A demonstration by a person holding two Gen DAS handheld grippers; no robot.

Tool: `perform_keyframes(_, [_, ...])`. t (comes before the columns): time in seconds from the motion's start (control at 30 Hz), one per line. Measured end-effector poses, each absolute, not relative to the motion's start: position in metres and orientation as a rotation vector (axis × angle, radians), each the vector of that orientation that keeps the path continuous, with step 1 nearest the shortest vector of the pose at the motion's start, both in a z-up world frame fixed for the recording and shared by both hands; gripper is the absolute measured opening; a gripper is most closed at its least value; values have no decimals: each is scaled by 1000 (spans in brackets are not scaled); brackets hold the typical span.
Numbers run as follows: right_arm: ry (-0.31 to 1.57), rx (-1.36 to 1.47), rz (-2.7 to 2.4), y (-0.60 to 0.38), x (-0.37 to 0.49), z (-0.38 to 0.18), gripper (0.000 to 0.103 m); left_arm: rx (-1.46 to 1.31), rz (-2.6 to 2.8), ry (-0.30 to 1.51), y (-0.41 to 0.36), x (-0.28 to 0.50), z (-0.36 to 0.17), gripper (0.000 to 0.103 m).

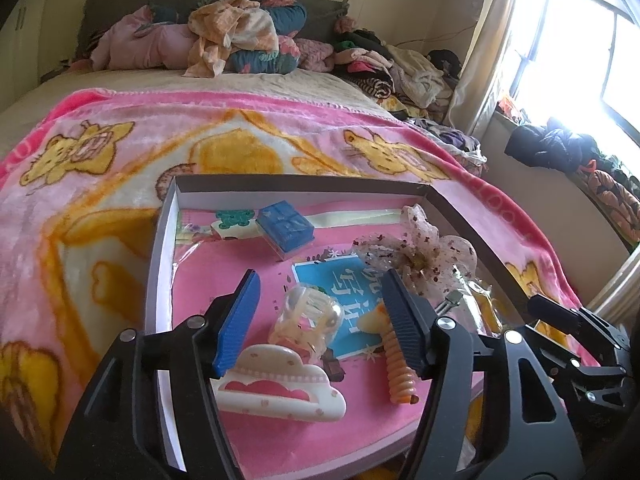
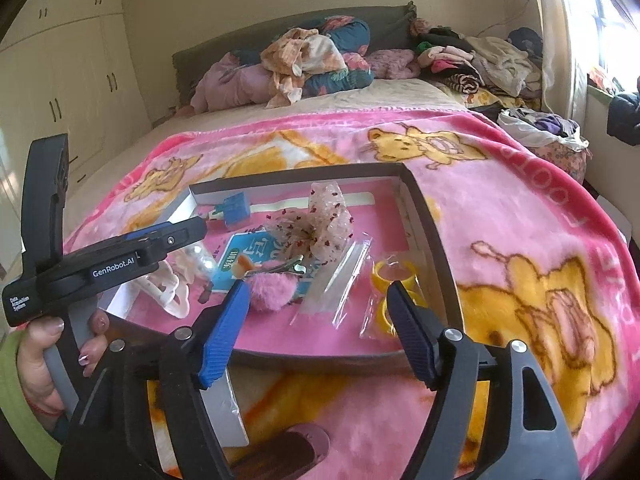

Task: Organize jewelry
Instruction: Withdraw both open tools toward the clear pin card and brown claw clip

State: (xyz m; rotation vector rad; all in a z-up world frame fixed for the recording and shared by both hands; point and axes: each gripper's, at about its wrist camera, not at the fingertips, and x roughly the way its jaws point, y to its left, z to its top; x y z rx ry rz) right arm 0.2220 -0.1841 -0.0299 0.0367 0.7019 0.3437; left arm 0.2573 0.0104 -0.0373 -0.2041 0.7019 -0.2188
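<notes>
Nearest the left wrist camera, the left hand-held gripper (image 1: 320, 320) stood wide open, holding nothing, its blue pads (image 1: 238, 322) spread over the near half of a shallow box (image 1: 160, 264) that lay on the bed's pink blanket (image 1: 100, 152). Between the pads sat a clear hair claw (image 1: 306, 320), with a white cloud-shaped clip (image 1: 280, 392) at 6 o'clock of it and an orange spiral clip (image 1: 398, 372) at 4 o'clock, just beside the right pad. A sheer sequined bow (image 1: 416, 248) lay at 2 o'clock near the box's right wall, and a small blue box (image 1: 286, 228) at 12 o'clock near the far wall. Free pink floor remained only along the near edge.

The right hand-held gripper (image 2: 316, 320) was likewise wide open and empty, poised at the box's (image 2: 430, 232) near rim. Its view showed what the other hid: a pink fluffy pompom clip (image 2: 272, 292) just ahead of its left pad, a clear plastic sleeve (image 2: 340, 276) at 12 o'clock, and yellow rings in a bag (image 2: 394, 280) at 1 o'clock, close to the right wall. It also showed the left hand (image 2: 44, 356) gripping the other tool's handle at 9 o'clock, and a brown object (image 2: 280, 452) on the blanket (image 2: 520, 208) at 6 o'clock, outside the box. Beyond the far wall the blanket lay open up to the piled pillows and clothes (image 2: 304, 64).
</notes>
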Motion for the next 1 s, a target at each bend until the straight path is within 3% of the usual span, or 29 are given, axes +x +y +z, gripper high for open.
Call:
perform_keyframes(0.17, [691,65,335,-191,211,-26,78,-205,-219,693,11,246,-32,64])
perform_keyframes(0.4, [681,89,321,-198,195,-24,81,-218,-223,686,12,230,-29,85])
perform_keyframes(0.6, [676,97,306,-205,183,-23,84,-208,-231,671,12,216,-26,91])
perform_keyframes(1.0, [678,100,311,-207,160,-26,84,-178,-250,676,7,193,-29,91])
